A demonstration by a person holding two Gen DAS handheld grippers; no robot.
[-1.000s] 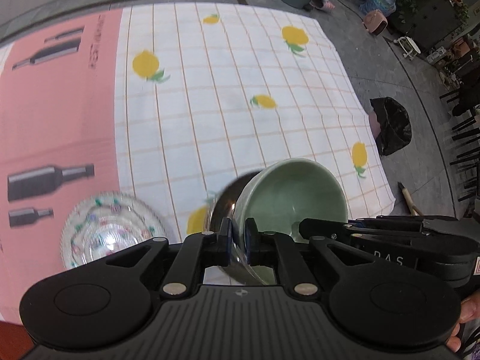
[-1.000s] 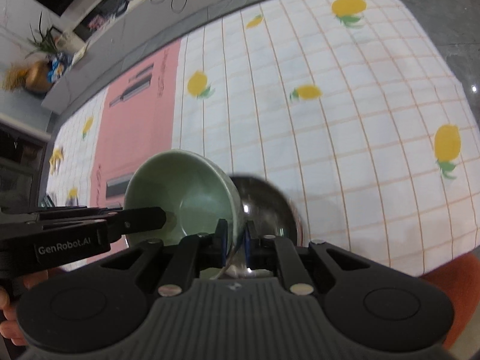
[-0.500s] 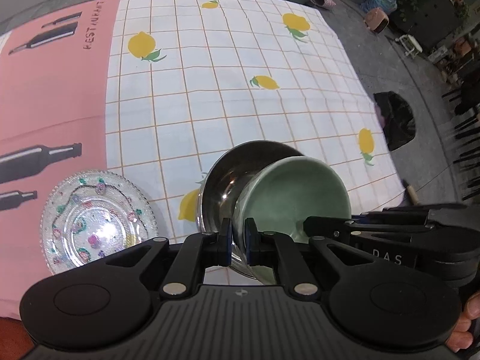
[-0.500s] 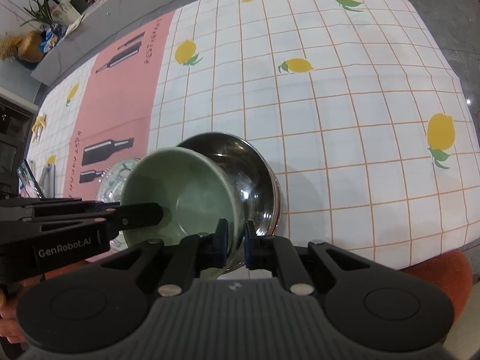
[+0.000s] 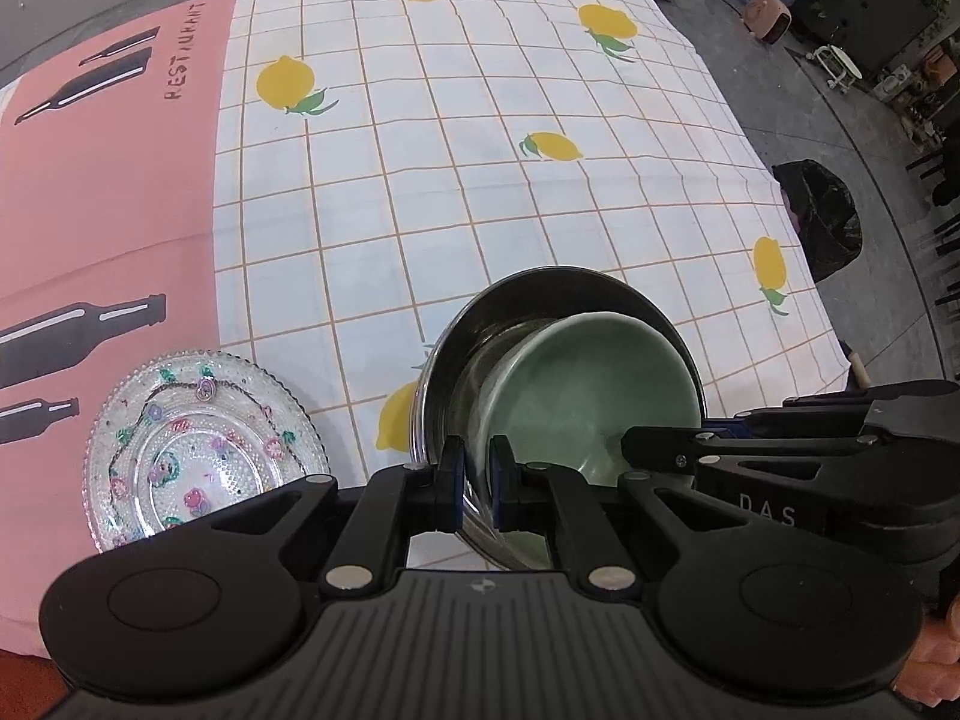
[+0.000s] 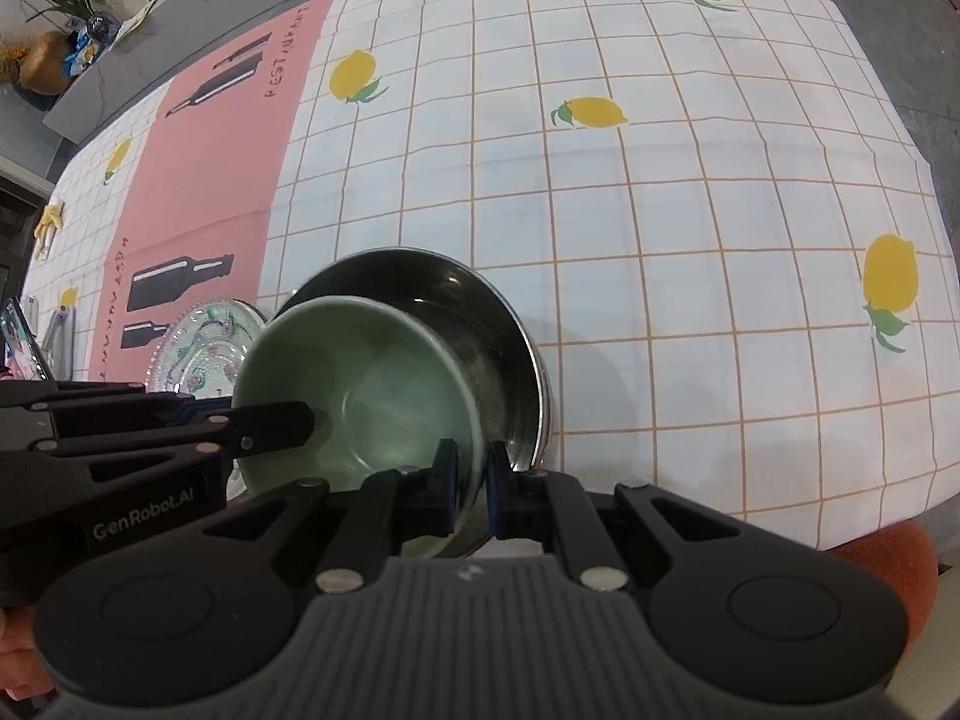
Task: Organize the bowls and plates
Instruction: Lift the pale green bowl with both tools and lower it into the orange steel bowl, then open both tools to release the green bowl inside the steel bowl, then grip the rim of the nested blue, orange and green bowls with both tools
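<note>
A pale green ceramic bowl point(image 5: 588, 396) sits tilted inside a larger steel bowl point(image 5: 510, 306) that stands on the lemon-print tablecloth. My left gripper point(image 5: 475, 480) is shut on the green bowl's near rim. My right gripper point(image 6: 472, 480) is shut on the rim at the opposite side of the green bowl point(image 6: 384, 384). In each wrist view, one of the other gripper's fingers point(image 6: 270, 423) reaches inside the bowl. The steel bowl point(image 6: 456, 294) rings the green one. A patterned glass plate point(image 5: 198, 450) lies on the cloth just left of the bowls.
A pink runner point(image 5: 102, 192) printed with bottles covers the cloth's left part. The table's right edge point(image 5: 804, 276) drops to a grey floor with a black bag point(image 5: 822, 222). An orange seat point(image 6: 888, 558) sits beyond the near edge.
Both grippers have come down with the green bowl. It was above the steel bowl's rim a second ago and now rests inside it. The table looks closer.
</note>
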